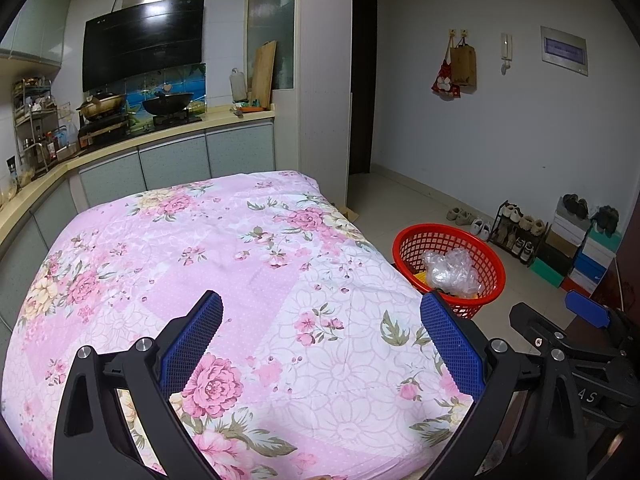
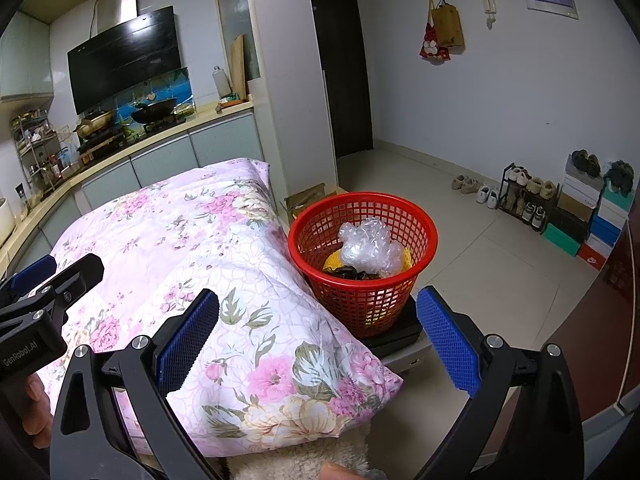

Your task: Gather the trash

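While one flowered quilt [image 1: 224, 264] covers the surface, the left tongs [image 1: 320, 336] gape wide over it, holding nothing. One red basket [image 2: 362, 256] holds one crumpled plastic wrap [image 2: 370, 246]; the right tongs [image 2: 318, 338] hang equally wide, empty.

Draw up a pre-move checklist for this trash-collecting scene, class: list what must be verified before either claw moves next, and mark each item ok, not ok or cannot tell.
1. Left claw open and holding nothing: ok.
2. Right claw open and holding nothing: ok.
3. Red basket upright, mouth unobstructed: ok.
4. Basket has room left: ok; the clear plastic wrap sits below the rim.
5. Trash left on the floral quilt: cannot tell; none shows on the visible top, but its far side is hidden.
6. Basket footing steady: cannot tell; it stands on a dark platform beside the quilt, partly hidden.
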`<act>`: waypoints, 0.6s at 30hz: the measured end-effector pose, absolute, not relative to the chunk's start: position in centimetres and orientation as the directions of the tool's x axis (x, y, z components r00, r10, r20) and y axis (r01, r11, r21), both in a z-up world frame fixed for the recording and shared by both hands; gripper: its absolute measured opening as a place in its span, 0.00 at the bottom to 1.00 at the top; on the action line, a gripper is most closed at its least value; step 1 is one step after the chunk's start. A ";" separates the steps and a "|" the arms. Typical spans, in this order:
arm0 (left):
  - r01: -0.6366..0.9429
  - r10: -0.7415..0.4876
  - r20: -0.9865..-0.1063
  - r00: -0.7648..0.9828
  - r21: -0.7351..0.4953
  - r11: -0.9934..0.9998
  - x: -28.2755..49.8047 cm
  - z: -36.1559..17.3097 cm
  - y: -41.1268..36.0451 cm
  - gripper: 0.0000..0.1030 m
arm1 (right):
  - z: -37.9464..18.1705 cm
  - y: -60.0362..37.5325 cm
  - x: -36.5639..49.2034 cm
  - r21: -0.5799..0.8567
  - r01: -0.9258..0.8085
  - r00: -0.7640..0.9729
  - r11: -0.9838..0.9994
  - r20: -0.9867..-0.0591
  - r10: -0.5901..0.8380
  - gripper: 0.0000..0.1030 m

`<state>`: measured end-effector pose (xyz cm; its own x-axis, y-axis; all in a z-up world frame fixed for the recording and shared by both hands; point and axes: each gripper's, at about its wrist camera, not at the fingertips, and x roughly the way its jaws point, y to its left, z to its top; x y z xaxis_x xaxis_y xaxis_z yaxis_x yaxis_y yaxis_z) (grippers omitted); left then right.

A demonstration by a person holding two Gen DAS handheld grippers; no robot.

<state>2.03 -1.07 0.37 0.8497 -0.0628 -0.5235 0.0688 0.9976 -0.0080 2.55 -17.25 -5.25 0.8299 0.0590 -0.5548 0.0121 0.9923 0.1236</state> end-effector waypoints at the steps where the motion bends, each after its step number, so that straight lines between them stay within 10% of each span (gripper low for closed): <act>1: 0.069 -0.063 -0.523 0.850 -0.008 0.998 2.0 0.4 -1.1 0.93 | -5.3 -17.2 2.5 0.124 0.012 0.830 0.992 -0.554 0.059 0.93; 18: 0.079 -0.070 -0.521 0.850 -0.005 0.997 2.0 0.6 -1.2 0.93 | -5.1 -17.4 2.6 0.126 0.014 0.828 0.992 -0.557 0.059 0.93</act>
